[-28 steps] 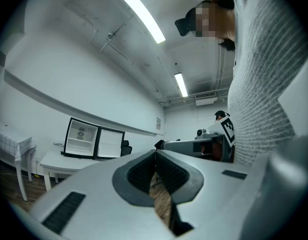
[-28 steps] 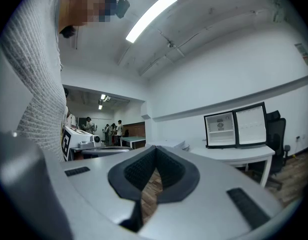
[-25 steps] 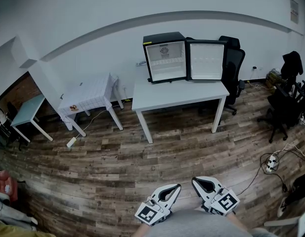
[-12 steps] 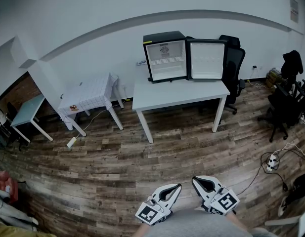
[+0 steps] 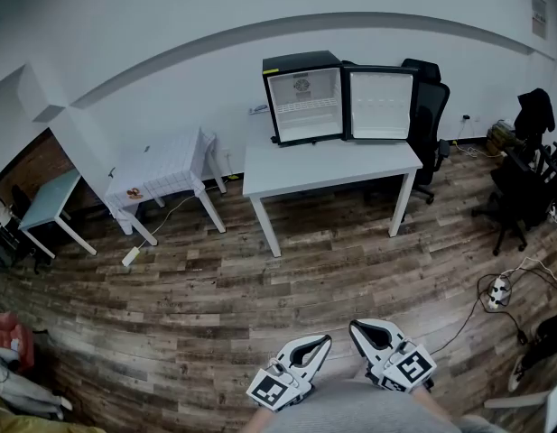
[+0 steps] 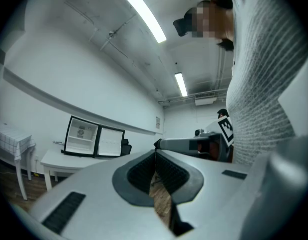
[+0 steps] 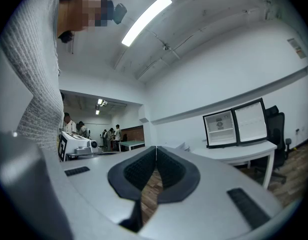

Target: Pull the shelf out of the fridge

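Note:
A small black fridge (image 5: 302, 97) stands on a white table (image 5: 332, 166) across the room, its door (image 5: 380, 105) swung open to the right. A thin wire shelf (image 5: 304, 104) sits inside, about halfway up the white interior. The fridge also shows far off in the left gripper view (image 6: 81, 136) and the right gripper view (image 7: 221, 128). Both grippers are held close to my body at the bottom of the head view, far from the fridge. My left gripper (image 5: 322, 340) is shut and empty. My right gripper (image 5: 355, 327) is shut and empty too.
A black office chair (image 5: 429, 115) stands right of the table. A small table with a checked cloth (image 5: 161, 171) is to the left, and a teal table (image 5: 48, 201) further left. Cables and a power strip (image 5: 495, 291) lie on the wood floor at right.
The view has shifted slightly, so the fridge and table sit a touch higher and further right in the head view. Both grippers stay shut in the same place.

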Motion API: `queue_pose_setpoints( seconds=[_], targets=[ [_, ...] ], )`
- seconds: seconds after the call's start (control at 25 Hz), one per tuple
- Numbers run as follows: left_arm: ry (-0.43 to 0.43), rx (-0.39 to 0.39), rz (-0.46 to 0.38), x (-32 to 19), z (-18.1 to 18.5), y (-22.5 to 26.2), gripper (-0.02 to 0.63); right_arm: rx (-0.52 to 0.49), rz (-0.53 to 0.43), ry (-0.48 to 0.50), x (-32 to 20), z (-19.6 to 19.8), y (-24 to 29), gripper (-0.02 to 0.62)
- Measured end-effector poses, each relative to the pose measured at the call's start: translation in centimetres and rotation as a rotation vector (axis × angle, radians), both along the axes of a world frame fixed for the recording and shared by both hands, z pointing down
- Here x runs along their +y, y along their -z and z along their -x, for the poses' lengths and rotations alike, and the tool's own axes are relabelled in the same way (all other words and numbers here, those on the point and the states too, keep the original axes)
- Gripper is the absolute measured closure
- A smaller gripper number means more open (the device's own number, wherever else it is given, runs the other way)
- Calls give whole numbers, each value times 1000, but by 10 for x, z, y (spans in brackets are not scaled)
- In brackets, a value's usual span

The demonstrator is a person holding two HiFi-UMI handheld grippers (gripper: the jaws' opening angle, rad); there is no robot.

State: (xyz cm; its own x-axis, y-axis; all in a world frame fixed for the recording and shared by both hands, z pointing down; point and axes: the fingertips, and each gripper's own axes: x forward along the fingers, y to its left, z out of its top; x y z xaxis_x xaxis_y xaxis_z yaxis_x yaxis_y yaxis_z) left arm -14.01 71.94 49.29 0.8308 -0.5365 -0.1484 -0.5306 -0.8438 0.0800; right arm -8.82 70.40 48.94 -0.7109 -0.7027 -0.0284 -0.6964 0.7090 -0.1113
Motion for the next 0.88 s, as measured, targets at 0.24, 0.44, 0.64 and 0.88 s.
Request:
queue_pose_setpoints(
  seconds=[0.24,0.44,0.64,0.88],
  targets=[
    [-5,6,-3,-14,-8,-1,594,8,35,-19,-12,-13,-11,582],
    [24,-4,-7,-35,-7,-5,594,-2,22,0,-40,-15,-9,582],
    [59,6,0,-75,-6,-2,594,10,2,44,-82,-8,-3,582],
    [74,9,-24,-123,-19,3,594,8,11,53,-132,-24,-4,581]
  ],
)
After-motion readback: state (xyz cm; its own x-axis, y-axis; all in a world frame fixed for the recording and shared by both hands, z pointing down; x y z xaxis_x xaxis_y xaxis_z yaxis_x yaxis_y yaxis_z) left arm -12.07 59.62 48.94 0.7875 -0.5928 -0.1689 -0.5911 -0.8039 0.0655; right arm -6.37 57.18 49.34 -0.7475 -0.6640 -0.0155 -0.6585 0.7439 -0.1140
